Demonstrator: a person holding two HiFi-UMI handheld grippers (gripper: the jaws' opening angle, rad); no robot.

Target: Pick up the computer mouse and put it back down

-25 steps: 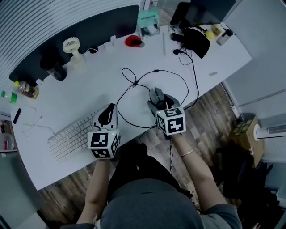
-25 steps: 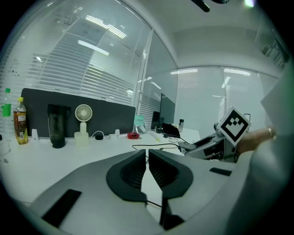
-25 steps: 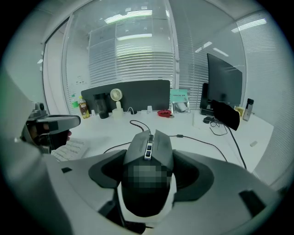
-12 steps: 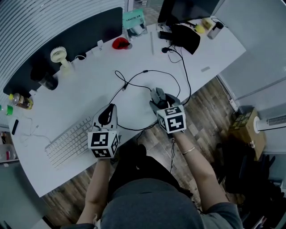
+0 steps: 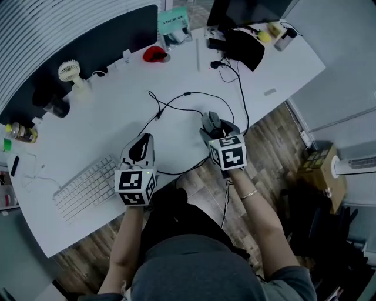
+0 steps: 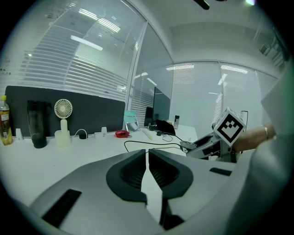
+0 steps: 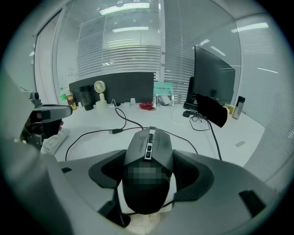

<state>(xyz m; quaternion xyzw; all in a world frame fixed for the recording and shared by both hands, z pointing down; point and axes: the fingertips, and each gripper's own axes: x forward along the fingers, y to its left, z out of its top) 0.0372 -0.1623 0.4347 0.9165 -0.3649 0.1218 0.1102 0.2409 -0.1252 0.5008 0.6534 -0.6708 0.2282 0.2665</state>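
A dark grey computer mouse [image 7: 148,151] sits between the pads of my right gripper [image 7: 149,173], which is shut on its sides. In the head view the mouse [image 5: 210,121] is over the white desk [image 5: 111,117] near its front edge, with my right gripper [image 5: 212,127] behind it. Its black cable [image 5: 176,109] loops across the desk. Whether the mouse rests on the desk or hangs just above it I cannot tell. My left gripper [image 5: 140,150] is by the keyboard's right end, and its jaws [image 6: 148,170] are shut on nothing.
A white keyboard [image 5: 82,188] lies at the front left. Along the back stand a small fan [image 5: 70,72], a dark partition [image 5: 88,44], a red object [image 5: 154,54], a monitor [image 5: 247,12] and a black pouch [image 5: 244,47]. Wooden floor [image 5: 276,141] lies past the desk's right edge.
Both grippers have drifted to the right along the desk's front edge. The mouse has stayed between the right jaws, and the left jaws have stayed shut.
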